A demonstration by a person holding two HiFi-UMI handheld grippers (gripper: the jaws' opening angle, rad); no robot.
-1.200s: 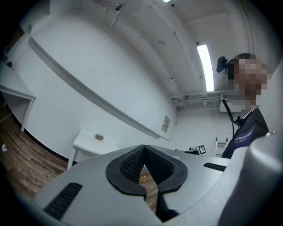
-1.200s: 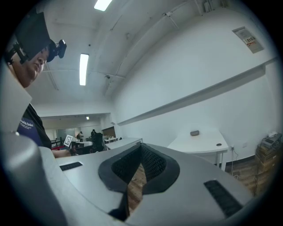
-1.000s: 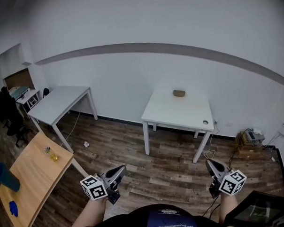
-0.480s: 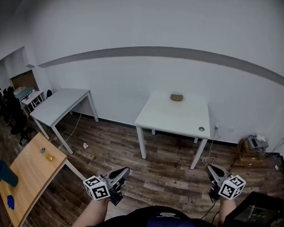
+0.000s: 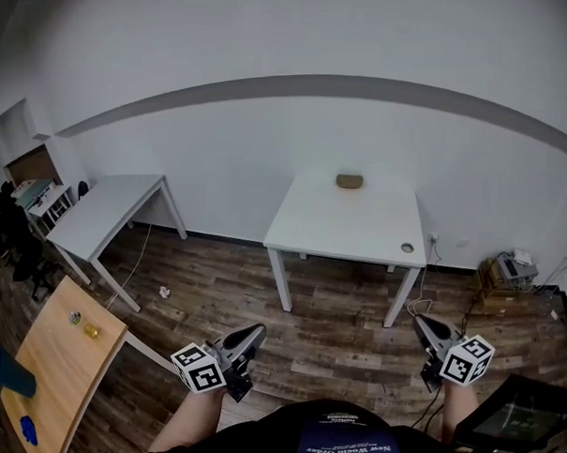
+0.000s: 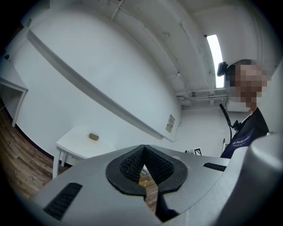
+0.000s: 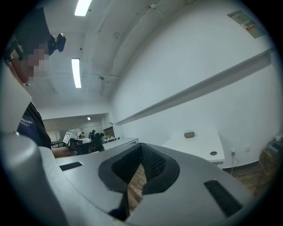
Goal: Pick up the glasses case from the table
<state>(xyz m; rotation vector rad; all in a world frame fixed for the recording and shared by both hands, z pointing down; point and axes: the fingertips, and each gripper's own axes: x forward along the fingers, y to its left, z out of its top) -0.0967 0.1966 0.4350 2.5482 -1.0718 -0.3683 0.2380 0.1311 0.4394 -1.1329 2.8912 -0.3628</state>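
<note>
**Standing well short of the bench, both grippers closed and empty**

Item location: the glasses case [image 5: 349, 181] lay on the white bench [image 5: 359, 232], toward its far edge near the wall [image 5: 260, 128] and roughly central along that edge. It lay alone; the only other feature on the top was a cable hole [image 5: 407, 248] near the front right corner, well apart from the case.

Handling, by judgement: the case showed as a small tan oblong with rounded ends. It was probably light and fairly stiff. At this range its surface could not be made out, so a smooth, slippery shell had to be allowed for. The soundest hold was judged to be across the short width at mid-length, so that neither end would tip down. Firm pressure seemed safe if the shell was hard.

Left gripper [image 5: 243, 342]: held low in front of the person, over the wooden floor [image 5: 324, 304], well apart from the bench. Its own view showed the jaw tips pressed together, with only floor visible through the gap behind them. It held nothing and touched nothing.

Right gripper [image 5: 427, 327]: same finding. The jaws met at the tips with nothing between them, and it touched nothing.

Assessment: either gripper would need to spread wider than the case before closing on it.
</note>
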